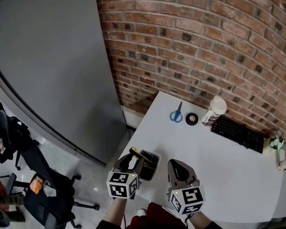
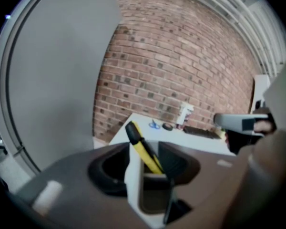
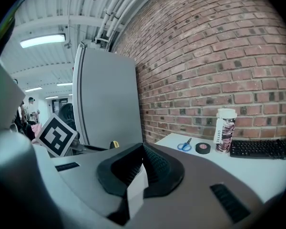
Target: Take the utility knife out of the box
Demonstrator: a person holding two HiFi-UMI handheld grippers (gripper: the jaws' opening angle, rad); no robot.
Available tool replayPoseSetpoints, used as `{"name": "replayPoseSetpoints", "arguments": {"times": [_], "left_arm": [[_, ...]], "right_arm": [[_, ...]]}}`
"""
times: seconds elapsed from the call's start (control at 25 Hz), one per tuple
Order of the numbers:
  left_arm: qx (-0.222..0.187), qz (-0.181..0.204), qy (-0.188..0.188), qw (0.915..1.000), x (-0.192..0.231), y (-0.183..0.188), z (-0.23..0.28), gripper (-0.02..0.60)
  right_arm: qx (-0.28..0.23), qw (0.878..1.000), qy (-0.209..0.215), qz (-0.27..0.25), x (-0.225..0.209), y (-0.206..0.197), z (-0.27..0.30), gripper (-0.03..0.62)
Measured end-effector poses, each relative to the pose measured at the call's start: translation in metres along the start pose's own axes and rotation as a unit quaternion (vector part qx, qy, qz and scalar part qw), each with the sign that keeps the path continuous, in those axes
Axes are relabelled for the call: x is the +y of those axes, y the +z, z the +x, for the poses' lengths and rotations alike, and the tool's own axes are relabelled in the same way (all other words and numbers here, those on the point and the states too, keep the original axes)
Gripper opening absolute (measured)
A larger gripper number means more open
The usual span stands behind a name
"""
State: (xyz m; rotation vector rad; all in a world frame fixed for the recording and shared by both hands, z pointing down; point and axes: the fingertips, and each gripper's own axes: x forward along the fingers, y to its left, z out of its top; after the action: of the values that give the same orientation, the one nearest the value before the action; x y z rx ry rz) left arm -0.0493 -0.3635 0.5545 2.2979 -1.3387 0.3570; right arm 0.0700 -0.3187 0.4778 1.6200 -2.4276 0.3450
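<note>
A black open-topped box (image 1: 153, 164) stands at the near left corner of the white table (image 1: 219, 166). A yellow and black utility knife (image 1: 135, 152) leans up out of it. My left gripper (image 1: 136, 159) is at the box with its jaws wide apart. In the left gripper view the knife (image 2: 142, 147) stands between the jaws above the box (image 2: 155, 197), and table shows beside it, so the pads are not pressing on it. My right gripper (image 1: 178, 166) hovers just right of the box. In the right gripper view its jaws (image 3: 142, 170) stand a narrow gap apart with nothing between them.
Blue-handled scissors (image 1: 176, 114), a black tape roll (image 1: 191, 119), a capped cup (image 1: 214, 111) and a black keyboard (image 1: 238, 131) lie along the table's far side by the brick wall. A tall grey cabinet (image 1: 47, 61) stands to the left. Office chairs (image 1: 38, 185) are on the floor below.
</note>
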Motion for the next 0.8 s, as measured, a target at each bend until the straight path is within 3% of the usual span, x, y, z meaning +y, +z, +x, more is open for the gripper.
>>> {"name": "replayPoseSetpoints", "arguments": {"times": [0.4,0.8], "left_arm": [[0.005,-0.009,-0.009,0.9999,0.003,0.000,0.015,0.179],[-0.006,-0.016,-0.023,0.9996,-0.001,0.007,0.018,0.126]], "right_arm": [[0.011,1.000,-0.001,0.002,-0.005,-0.003,0.012,0.008],[0.019,1.000,-0.008,0.002,-0.008,-0.007,0.014,0.008]]}}
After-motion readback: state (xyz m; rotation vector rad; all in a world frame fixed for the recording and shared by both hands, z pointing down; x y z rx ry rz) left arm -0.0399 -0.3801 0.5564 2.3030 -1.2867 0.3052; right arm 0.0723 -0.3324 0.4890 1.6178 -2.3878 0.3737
